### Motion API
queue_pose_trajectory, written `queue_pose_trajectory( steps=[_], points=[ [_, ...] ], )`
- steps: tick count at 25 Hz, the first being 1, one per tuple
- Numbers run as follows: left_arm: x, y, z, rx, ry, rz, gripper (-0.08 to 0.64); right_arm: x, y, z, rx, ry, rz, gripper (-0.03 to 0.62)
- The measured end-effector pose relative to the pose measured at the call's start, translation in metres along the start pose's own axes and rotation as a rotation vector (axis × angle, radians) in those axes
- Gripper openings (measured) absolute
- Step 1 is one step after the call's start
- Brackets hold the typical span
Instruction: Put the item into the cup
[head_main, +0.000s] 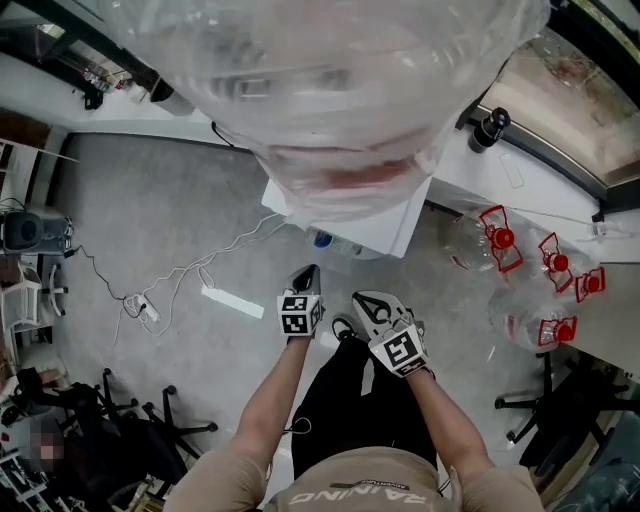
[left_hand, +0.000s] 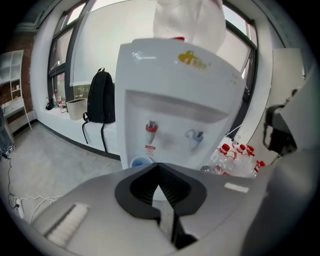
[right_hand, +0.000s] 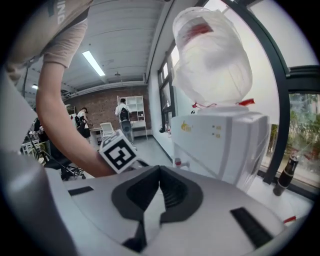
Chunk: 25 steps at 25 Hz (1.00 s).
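Left tongs (left_hand: 159, 167), right tongs (right_hand: 160, 169) closed, empty, water dispenser (left_hand: 175, 100), grey floor (left_hand: 45, 160)

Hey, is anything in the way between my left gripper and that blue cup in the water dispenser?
Nothing visible. The blue cup stands in the water dispenser recess, roughly under the red tap, in plain sight just past the left gripper, whose jaws are together and empty. Only open air lies between them.

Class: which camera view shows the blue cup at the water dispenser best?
The left gripper view: the blue cup sits in plain sight below the red tap of the dispenser. The head view catches only a blue sliver under the dispenser's front edge. The right gripper view shows no cup.
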<state>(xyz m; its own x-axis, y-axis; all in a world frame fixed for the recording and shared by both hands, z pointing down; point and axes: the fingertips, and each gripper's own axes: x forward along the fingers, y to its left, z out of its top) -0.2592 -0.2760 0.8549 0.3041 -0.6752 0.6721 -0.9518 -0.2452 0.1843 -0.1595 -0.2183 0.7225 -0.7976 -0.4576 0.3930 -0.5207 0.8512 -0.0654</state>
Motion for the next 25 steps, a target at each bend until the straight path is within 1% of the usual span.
queue_pose_trajectory(
  steps=[3, 6, 7, 10, 12, 16, 18, 20, 22, 25],
  points=[
    [-0.052, -0.021, 0.026, 0.028, -0.047, -0.030, 0.009, -0.018, -0.003, 0.027, 0.007, -0.007, -0.017, 0.011],
    [-0.099, -0.045, 0.054, 0.046, -0.081, -0.082, 0.008, -0.035, -0.002, 0.052, -0.054, 0.017, -0.018, 0.011],
    [-0.113, -0.051, 0.063, 0.050, -0.091, -0.093, 0.008, -0.039, -0.001, 0.063, -0.061, 0.017, -0.017, 0.011],
    [-0.155, -0.066, 0.090, 0.043, -0.138, -0.099, 0.008, -0.051, 0.006, 0.094, -0.045, 0.003, -0.005, 0.011],
    [-0.178, -0.078, 0.111, 0.030, -0.181, -0.100, 0.008, -0.059, 0.009, 0.112, -0.062, -0.004, 0.015, 0.011],
    [-0.208, -0.101, 0.153, 0.071, -0.248, -0.121, 0.008, -0.075, 0.006, 0.146, -0.073, -0.036, 0.036, 0.011],
    [-0.229, -0.110, 0.171, 0.072, -0.290, -0.131, 0.008, -0.085, 0.009, 0.163, -0.063, -0.056, 0.043, 0.011],
    [-0.256, -0.113, 0.194, 0.086, -0.352, -0.117, 0.008, -0.092, 0.014, 0.185, -0.064, -0.097, 0.063, 0.011],
    [-0.283, -0.111, 0.222, 0.111, -0.422, -0.085, 0.008, -0.094, 0.016, 0.203, -0.081, -0.133, 0.076, 0.011],
    [-0.311, -0.108, 0.259, 0.130, -0.504, -0.046, 0.008, -0.097, 0.006, 0.227, -0.094, -0.162, 0.048, 0.011]
  ],
)
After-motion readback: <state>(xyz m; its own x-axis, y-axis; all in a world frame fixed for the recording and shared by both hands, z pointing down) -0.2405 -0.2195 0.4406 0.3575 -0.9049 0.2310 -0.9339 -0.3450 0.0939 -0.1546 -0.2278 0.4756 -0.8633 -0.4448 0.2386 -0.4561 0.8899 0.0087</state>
